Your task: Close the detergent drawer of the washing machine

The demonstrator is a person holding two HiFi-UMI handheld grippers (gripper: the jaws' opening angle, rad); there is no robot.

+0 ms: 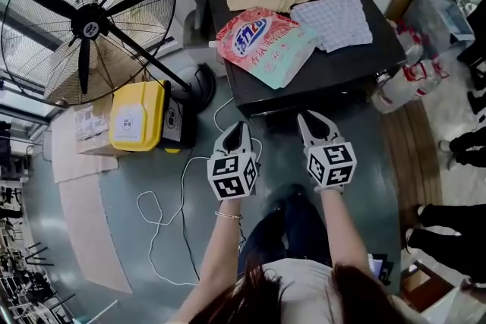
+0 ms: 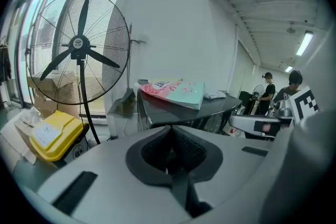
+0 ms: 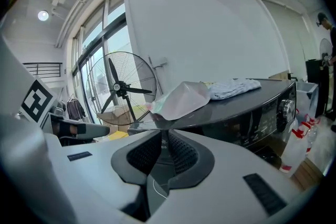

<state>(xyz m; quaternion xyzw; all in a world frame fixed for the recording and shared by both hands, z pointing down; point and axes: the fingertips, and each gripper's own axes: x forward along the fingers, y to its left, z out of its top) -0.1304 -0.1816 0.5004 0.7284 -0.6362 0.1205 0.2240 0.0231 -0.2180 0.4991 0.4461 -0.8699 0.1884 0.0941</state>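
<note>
Left gripper [image 2: 169, 128], jaws together, faces washing machine [image 2: 220, 105].

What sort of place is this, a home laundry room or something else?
Probably a workshop or test space rather than a home: a dark washing machine with a detergent bag lying on top stands near a big industrial fan.

Detergent bag [image 1: 262, 42] and cloths [image 1: 334, 23] lie atop the washing machine [image 1: 304, 83]; fan [image 1: 87, 19] stands left, case [image 1: 137, 116] before it.
</note>
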